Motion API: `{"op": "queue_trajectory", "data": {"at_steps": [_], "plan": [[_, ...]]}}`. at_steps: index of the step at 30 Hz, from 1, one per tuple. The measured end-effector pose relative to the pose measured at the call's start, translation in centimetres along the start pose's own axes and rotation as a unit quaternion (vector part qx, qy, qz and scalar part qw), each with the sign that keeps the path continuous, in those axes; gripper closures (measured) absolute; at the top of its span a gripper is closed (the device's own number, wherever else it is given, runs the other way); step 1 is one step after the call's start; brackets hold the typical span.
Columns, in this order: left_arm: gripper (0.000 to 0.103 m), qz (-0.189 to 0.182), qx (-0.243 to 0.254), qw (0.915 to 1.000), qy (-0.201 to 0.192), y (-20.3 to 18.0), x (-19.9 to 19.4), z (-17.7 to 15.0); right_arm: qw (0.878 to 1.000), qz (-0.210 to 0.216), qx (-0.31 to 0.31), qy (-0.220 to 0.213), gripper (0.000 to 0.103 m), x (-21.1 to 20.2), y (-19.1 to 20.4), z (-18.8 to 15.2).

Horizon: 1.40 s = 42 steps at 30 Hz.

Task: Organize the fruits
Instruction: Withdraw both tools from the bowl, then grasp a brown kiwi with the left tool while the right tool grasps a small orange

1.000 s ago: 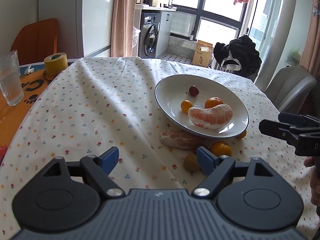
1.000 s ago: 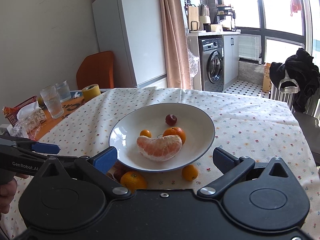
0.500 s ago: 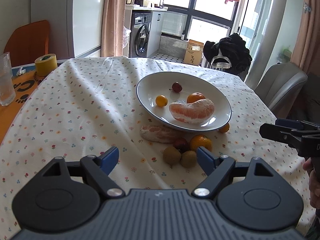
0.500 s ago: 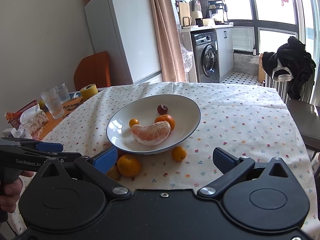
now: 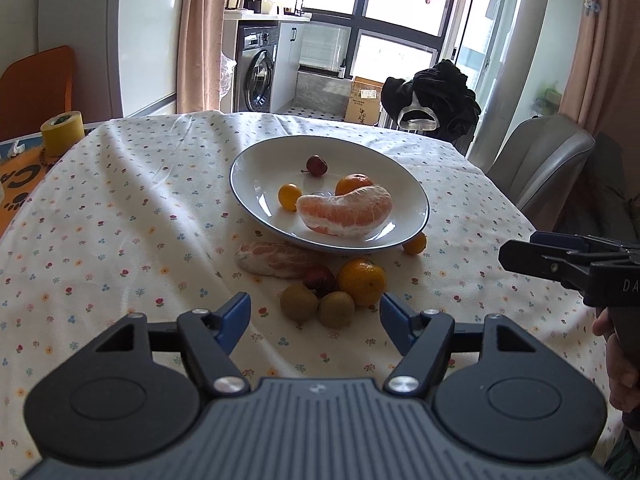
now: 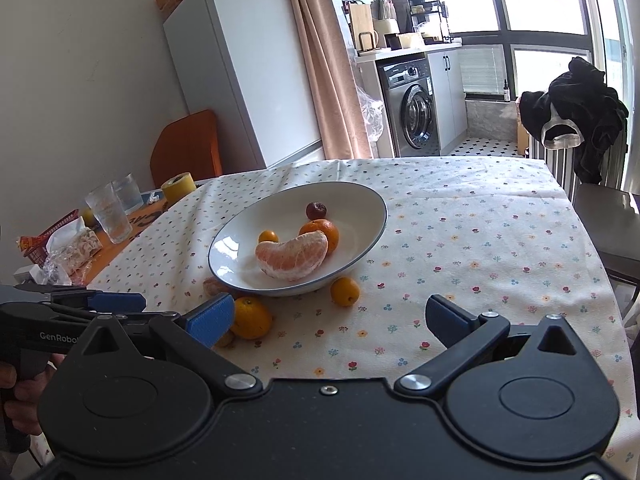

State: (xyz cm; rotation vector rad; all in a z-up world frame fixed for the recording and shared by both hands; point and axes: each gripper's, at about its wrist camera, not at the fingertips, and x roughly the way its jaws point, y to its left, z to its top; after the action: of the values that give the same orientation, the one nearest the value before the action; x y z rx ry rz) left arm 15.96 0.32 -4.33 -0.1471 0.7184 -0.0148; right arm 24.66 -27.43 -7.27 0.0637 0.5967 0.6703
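A white plate [image 5: 248, 152] on the flowered cloth holds a peeled citrus segment [image 5: 344, 210], an orange [image 5: 354, 182], a kumquat [image 5: 289, 196] and a small red fruit [image 5: 317, 165]. In front of it lie a second segment [image 5: 272, 258], a red fruit [image 5: 319, 278], a tangerine [image 5: 361, 280], two brown-green fruits [image 5: 299, 302] and a kumquat [image 5: 415, 243]. My left gripper [image 5: 314, 312] hovers just short of the brown-green pair; its jaws are closing and the pads touch nothing. My right gripper [image 6: 328, 314] stands open and empty, near the loose kumquat [image 6: 344, 291].
Two glasses [image 6: 109, 212], a yellow tape roll [image 5: 63, 133] and a red basket with snack bags [image 6: 68, 248] crowd the table's left end. A grey chair [image 5: 540, 160] stands at the right edge. Bare cloth stretches left of the plate.
The left gripper's jaws have narrowed, and the loose fruit cluster has shifted from beside its right finger to the gap's middle. In the right view the plate has drifted left and further off.
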Motion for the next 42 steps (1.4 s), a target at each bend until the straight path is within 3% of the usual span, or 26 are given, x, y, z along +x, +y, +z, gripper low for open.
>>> {"op": "queue_trajectory", "data": {"at_steps": [7, 13, 24, 27, 33, 42], "plan": [[0.062, 0.003, -0.015, 0.9999, 0.007, 0.7, 1.1, 0.0, 1.000, 0.003, 0.002, 0.004, 0.000, 0.7, -0.5, -0.4], [0.069, 0.000, -0.030, 0.9995, 0.011, 1.3, 2.3, 0.3, 1.000, 0.007, 0.006, 0.011, 0.006, 1.8, -0.9, -0.6], [0.070, -0.003, -0.035, 0.9993, 0.010, 1.6, 4.1, 0.8, 0.999, 0.004, 0.000, 0.036, 0.029, 5.0, -1.3, -0.5], [0.071, -0.003, -0.044, 0.9986, 0.028, 2.2, 4.8, 0.5, 0.999, 0.004, -0.002, 0.044, 0.033, 6.0, -1.3, -0.5], [0.081, -0.008, -0.035, 0.9990, 0.027, 2.2, 4.8, -0.3, 0.998, 0.004, -0.011, 0.055, 0.044, 8.0, -1.2, -0.3], [0.081, -0.006, -0.045, 0.9988, 0.019, 2.9, 4.0, 0.0, 0.998, -0.006, -0.034, 0.060, 0.049, 9.4, -0.5, -0.2]]}}
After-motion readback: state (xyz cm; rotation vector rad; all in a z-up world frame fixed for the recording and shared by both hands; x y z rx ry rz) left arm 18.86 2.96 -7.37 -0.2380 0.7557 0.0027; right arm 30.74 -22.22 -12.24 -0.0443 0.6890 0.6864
